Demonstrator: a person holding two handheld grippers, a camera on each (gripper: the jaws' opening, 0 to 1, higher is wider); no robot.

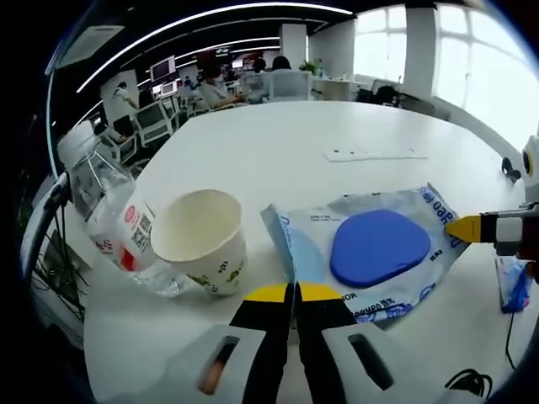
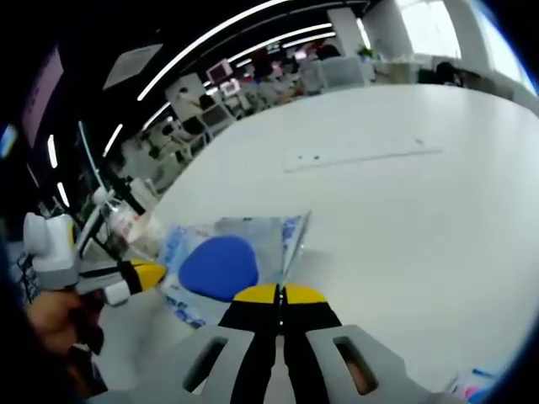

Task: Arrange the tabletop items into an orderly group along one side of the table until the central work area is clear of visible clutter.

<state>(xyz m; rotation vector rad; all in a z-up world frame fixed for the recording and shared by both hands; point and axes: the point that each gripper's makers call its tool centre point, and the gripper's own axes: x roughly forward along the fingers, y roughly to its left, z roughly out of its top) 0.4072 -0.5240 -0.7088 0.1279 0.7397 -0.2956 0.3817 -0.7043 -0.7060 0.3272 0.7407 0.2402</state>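
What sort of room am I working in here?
Most likely an open-plan office: a big white table, rows of desks with monitors and office chairs behind it, people seated there, strip lights overhead.

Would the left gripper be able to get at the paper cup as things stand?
Probably yes: the paper cup stands just ahead-left of the left gripper, nothing between them, though the plastic bottle leans against its far side.
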